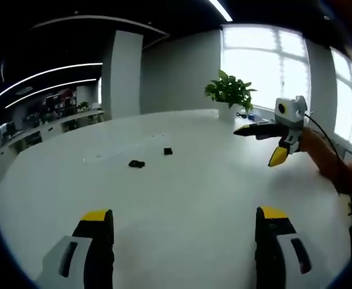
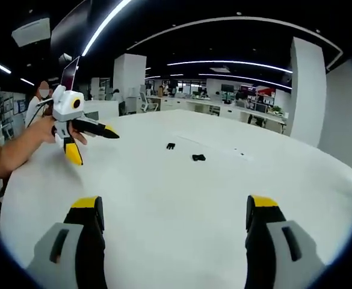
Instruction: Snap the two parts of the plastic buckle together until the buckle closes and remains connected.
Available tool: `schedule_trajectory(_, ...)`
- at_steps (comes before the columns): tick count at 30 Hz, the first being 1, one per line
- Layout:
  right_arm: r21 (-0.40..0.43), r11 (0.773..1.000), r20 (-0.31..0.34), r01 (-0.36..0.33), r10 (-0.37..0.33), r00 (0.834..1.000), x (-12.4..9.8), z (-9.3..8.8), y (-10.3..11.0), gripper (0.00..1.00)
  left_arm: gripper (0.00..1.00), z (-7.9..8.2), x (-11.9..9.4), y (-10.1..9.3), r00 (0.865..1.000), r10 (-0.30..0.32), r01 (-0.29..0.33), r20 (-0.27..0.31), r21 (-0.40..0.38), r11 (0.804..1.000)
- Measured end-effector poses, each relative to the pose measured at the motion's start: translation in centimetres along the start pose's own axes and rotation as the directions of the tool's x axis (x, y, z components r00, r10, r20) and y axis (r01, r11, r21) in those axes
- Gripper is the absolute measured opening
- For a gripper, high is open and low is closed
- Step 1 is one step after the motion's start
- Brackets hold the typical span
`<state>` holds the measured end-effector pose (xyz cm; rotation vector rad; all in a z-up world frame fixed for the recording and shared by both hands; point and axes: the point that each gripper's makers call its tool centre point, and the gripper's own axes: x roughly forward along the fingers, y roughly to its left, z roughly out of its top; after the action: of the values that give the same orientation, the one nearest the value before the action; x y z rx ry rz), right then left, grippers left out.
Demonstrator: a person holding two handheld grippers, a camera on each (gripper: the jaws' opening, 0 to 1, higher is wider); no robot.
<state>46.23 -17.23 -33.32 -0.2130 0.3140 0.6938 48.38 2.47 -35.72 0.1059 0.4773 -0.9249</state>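
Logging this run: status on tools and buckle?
Left tool and right tool open, empty, above table. Two buckle parts lie apart, untouched. Nothing in the way.

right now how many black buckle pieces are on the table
2. Both lie apart on the white table, untouched: one buckle piece nearer the left gripper, the other buckle piece a little beyond it. Both grippers' jaws stand open and empty.
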Motion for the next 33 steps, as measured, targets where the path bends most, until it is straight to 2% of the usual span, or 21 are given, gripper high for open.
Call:
schedule_trajectory(5,0.015,0.999,0.021,0.032,-0.032,0.999,0.1,0.5,-0.5,0.99,0.99,0.9,-0.7,0.5,0.999,0.048,-0.048,0.021,0.028,0.998)
schedule_trajectory(7,0.022,0.999,0.039,0.04,-0.04,0.998,0.2,0.8,-0.6,0.98,0.99,1.8,-0.8,0.5,0.996,0.061,-0.063,0.063,0.027,0.998)
schedule_trajectory(8,0.023,0.998,0.045,0.054,-0.055,0.997,0.3,0.9,-0.7,0.98,0.99,2.5,-0.8,0.7,0.991,0.072,-0.072,0.109,0.0,0.997)
schedule_trajectory(9,0.019,0.998,0.051,0.067,-0.068,0.996,0.4,1.0,-0.8,0.97,0.99,2.6,-0.8,0.9,0.99,0.079,-0.077,0.121,-0.02,0.997)
schedule_trajectory(12,0.016,0.997,0.045,0.076,-0.077,0.996,1.1,0.7,-0.4,0.97,0.99,2.4,-0.6,1.2,0.988,0.095,-0.094,0.121,-0.018,0.995)
schedule_trajectory(16,0.022,0.998,0.02,0.052,-0.053,0.998,2.0,0.1,0.4,0.99,0.99,1.9,0.1,1.2,0.989,0.097,-0.095,0.109,-0.026,0.995)
schedule_trajectory(18,0.035,0.998,0.016,0.051,-0.051,0.999,2.0,-0.1,0.4,0.99,0.99,1.2,0.8,1.5,0.988,0.123,-0.122,0.089,-0.018,0.992)
schedule_trajectory(22,0.048,0.996,0.024,0.08,-0.081,0.996,1.9,0.1,-0.3,0.98,0.99,0.4,1.3,1.2,0.992,0.112,-0.111,0.066,-0.018,0.994)
schedule_trajectory(26,0.041,0.992,0.026,0.115,-0.117,0.993,1.6,0.3,-1.3,0.99,0.99,0.9,0.9,1.9,0.987,0.142,-0.14,0.081,-0.031,0.99)
schedule_trajectory(30,0.04,0.991,0.019,0.125,-0.126,0.992,1.8,0.2,-1.9,1.0,0.99,1.3,0.6,2.3,0.987,0.13,-0.124,0.098,-0.063,0.99)
schedule_trajectory(33,0.029,0.991,0.015,0.13,-0.13,0.991,1.8,0.1,-2.0,1.0,0.99,1.1,0.6,2.6,0.986,0.142,-0.139,0.088,-0.047,0.989)
